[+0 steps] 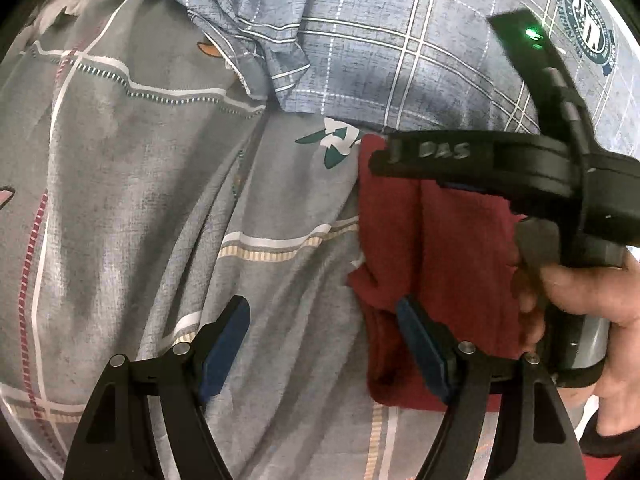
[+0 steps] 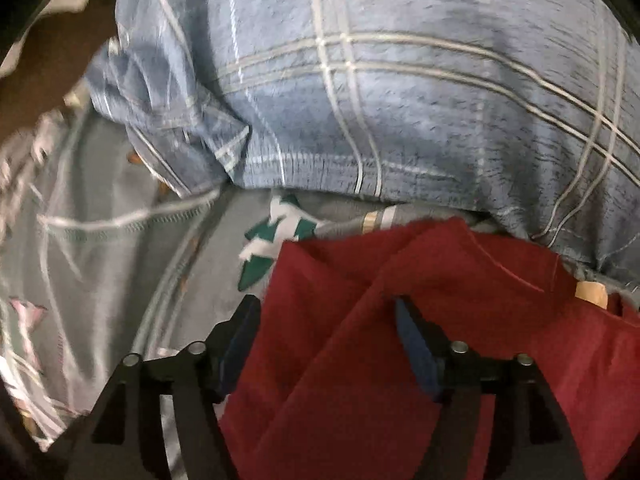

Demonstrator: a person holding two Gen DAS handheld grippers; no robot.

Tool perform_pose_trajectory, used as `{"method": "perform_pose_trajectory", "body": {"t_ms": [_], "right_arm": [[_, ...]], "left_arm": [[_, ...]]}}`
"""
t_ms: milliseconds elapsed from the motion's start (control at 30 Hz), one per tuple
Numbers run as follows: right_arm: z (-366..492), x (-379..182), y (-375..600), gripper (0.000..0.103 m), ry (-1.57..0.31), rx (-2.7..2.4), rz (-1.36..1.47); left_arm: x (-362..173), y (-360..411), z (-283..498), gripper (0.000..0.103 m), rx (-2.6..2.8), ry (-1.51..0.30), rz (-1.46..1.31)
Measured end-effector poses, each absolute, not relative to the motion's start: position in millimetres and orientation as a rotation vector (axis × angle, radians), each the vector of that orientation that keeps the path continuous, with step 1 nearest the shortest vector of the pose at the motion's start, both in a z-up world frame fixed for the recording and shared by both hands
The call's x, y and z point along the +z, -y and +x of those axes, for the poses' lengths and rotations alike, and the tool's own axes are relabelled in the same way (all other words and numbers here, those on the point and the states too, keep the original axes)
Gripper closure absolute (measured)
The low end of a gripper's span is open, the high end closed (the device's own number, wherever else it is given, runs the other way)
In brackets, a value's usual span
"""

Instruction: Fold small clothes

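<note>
A dark red small garment point(image 1: 440, 248) lies partly folded on a grey patterned bedsheet point(image 1: 132, 184). In the left wrist view my left gripper point(image 1: 324, 344) is open, its right finger over the garment's left edge and its left finger over bare sheet. My right gripper reaches in from the right in that view over the garment's top edge, held by a hand point(image 1: 580, 292); its jaws are hidden there. In the right wrist view my right gripper point(image 2: 324, 340) is open and low over the red garment point(image 2: 360, 340), which fills the gap between the fingers.
A blue plaid pillow point(image 1: 380, 40) lies just behind the garment, and it also shows in the right wrist view point(image 2: 400, 92). The grey sheet point(image 2: 100, 260) spreads to the left. A dark wooden edge point(image 2: 52, 60) shows at the far left.
</note>
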State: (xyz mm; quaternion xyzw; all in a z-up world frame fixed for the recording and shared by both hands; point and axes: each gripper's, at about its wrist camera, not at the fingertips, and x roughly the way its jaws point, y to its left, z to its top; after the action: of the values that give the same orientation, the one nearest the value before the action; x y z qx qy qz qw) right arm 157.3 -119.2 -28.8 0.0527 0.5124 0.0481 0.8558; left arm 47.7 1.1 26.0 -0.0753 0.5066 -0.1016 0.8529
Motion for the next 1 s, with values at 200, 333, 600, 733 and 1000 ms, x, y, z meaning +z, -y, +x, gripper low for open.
{"method": "perform_pose_trajectory", "body": {"t_ms": [200, 333, 600, 733, 1000], "right_arm": [[160, -40, 104, 0.024, -1.080, 0.040, -0.004], [152, -48, 104, 0.033, -1.051, 0.038, -0.036], [117, -26, 154, 0.089, -0.942, 0.044, 0.116], [94, -16, 176, 0.091, -0.901, 0.074, 0.185], [105, -2, 197, 0.092, -0.881, 0.103, 0.315]], "left_arm": [[24, -2, 52, 0.027, -0.195, -1.071, -0.164], [24, 1, 52, 0.027, -0.192, -1.072, -0.157], [25, 6, 51, 0.027, -0.236, -1.047, -0.166], [25, 17, 51, 0.027, -0.341, -1.047, -0.159], [28, 19, 55, 0.027, -0.399, -1.031, -0.159]]}}
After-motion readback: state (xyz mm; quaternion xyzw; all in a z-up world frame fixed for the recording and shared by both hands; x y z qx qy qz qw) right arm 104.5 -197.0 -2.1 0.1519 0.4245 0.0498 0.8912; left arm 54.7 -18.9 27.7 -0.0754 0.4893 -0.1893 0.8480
